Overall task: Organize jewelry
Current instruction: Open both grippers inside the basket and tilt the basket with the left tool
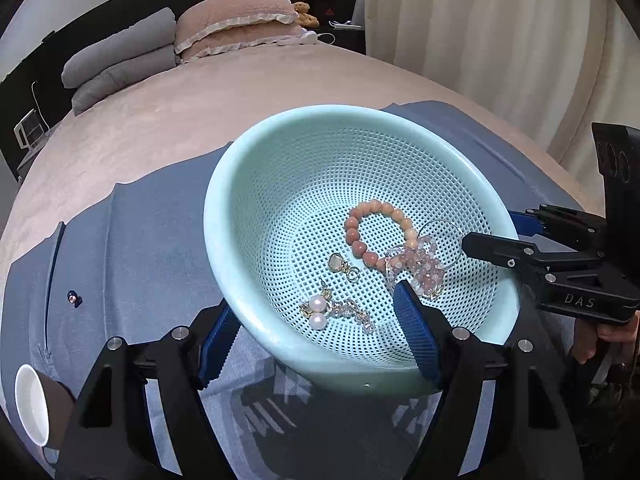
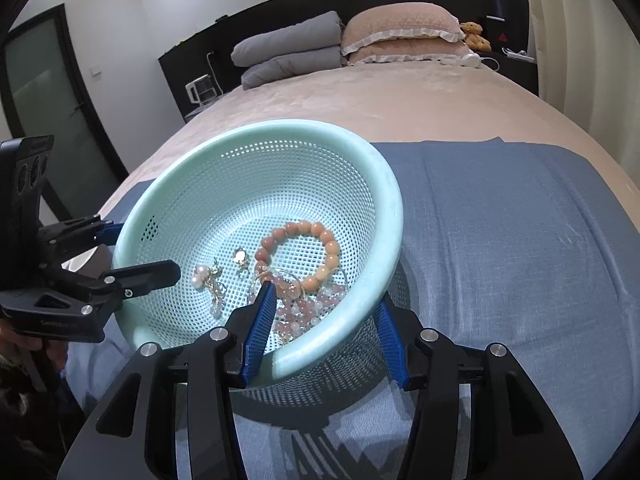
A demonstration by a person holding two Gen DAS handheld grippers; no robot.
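A mint-green perforated basket (image 1: 216,208) (image 2: 396,200) hangs tilted above a blue cloth (image 2: 500,240), casting a shadow on it. Inside lie a peach bead bracelet (image 1: 360,236) (image 2: 328,240), a pink-and-clear bead bracelet (image 1: 424,268) (image 2: 304,312), pearl earrings (image 1: 318,312) (image 2: 200,276), a small gold earring (image 1: 340,264) (image 2: 240,258) and a crystal chain (image 1: 354,312). My left gripper (image 1: 316,300) (image 2: 146,248) straddles one side of the rim, one pad inside and one outside, clamped on the wall. My right gripper (image 2: 326,294) (image 1: 490,228) clamps the opposite side the same way.
The cloth covers the foot of a beige bed (image 1: 180,120). Grey and pink pillows (image 2: 352,44) lie at the headboard. A white bowl (image 1: 30,404) sits at the lower left, and a small dark trinket (image 1: 74,299) lies on the cloth. Curtains (image 1: 500,40) hang to the right.
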